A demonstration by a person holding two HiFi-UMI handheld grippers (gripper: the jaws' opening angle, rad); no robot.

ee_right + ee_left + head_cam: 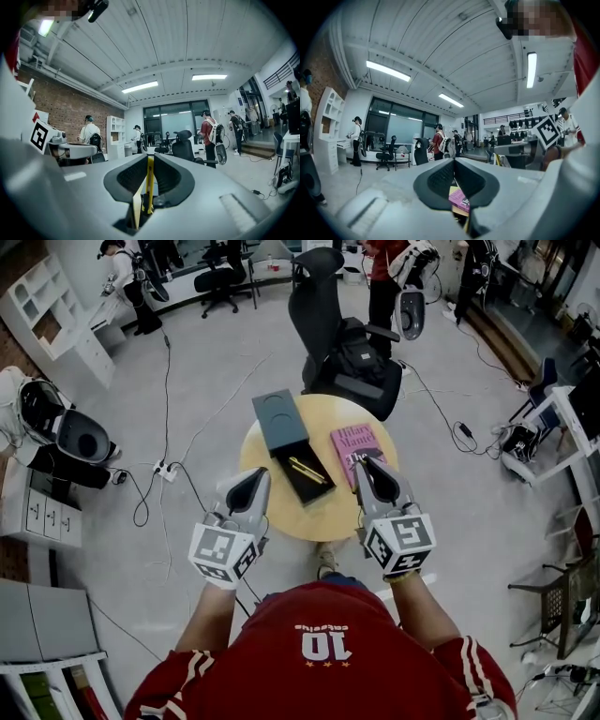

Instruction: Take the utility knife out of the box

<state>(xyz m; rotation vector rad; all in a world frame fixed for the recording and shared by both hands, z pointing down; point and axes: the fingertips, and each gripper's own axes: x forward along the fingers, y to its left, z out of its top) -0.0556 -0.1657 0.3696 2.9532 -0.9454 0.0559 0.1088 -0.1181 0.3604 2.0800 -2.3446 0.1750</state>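
A round wooden table carries an open dark box, its lid lying behind it. A slim gold-yellow thing shows in the box; whether it is a second item I cannot tell. In the right gripper view a thin yellow utility knife with a dark part stands edge-on between the pads. My right gripper is shut on it, level, above the table's right side. My left gripper is shut with nothing in it, at the table's left front.
A pink book lies on the table right of the box. A black office chair with a bag stands behind the table. Cables and a power strip cross the floor at the left. Several people stand farther off.
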